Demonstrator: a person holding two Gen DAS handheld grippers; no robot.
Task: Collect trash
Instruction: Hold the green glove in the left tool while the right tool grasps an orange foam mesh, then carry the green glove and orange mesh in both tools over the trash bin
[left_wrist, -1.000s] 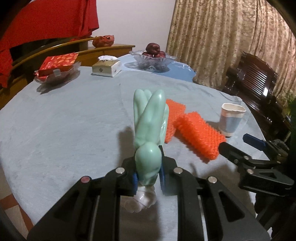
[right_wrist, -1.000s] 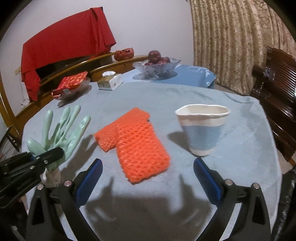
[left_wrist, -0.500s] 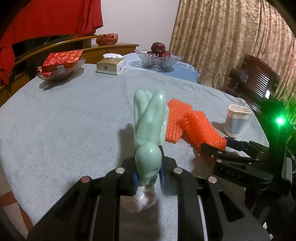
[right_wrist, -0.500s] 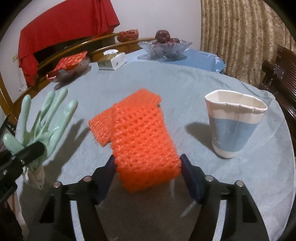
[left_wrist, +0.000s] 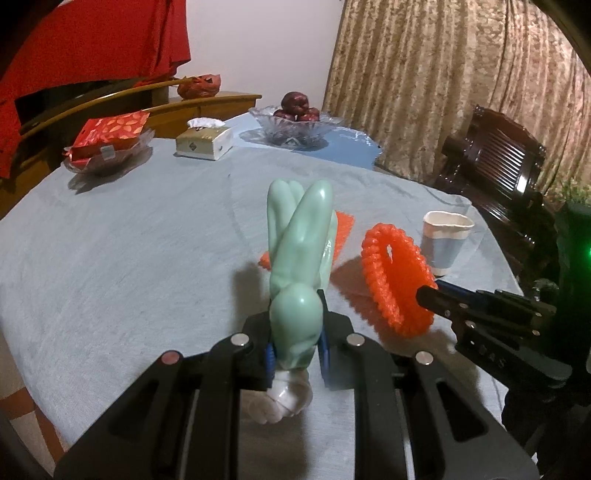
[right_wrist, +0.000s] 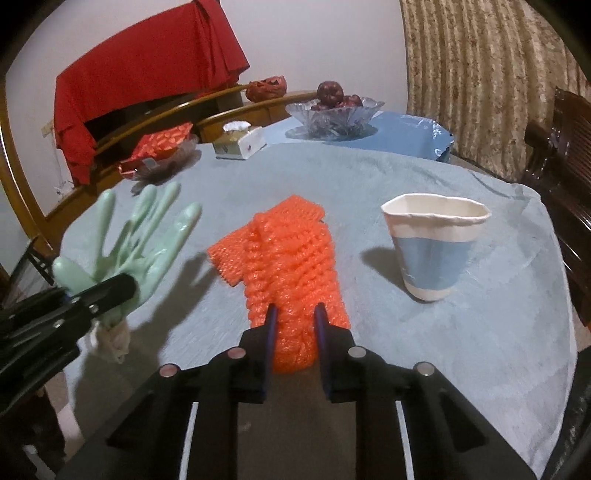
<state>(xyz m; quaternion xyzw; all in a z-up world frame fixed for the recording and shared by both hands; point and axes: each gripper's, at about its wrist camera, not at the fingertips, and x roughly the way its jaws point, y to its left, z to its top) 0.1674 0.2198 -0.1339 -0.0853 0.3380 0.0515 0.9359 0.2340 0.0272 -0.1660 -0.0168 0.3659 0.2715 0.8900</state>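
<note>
R gripper (right_wrist: 294, 325) just closed on near end of orange foam net (right_wrist: 291, 266), long axis running away; L gripper (left_wrist: 296, 345) clamps green glove (left_wrist: 299, 258); cup (right_wrist: 436, 247) nearer R.

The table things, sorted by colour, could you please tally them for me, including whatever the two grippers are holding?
Orange: 2, the foam net sleeve in the right gripper and the second foam net lying on the table
Green: 1, inflated glove in the left gripper
Blue and white: 1, paper cup
Red: 1, red packet
Beige: 1, tissue box
Clear: 1, fruit bowl
Total: 7
</note>
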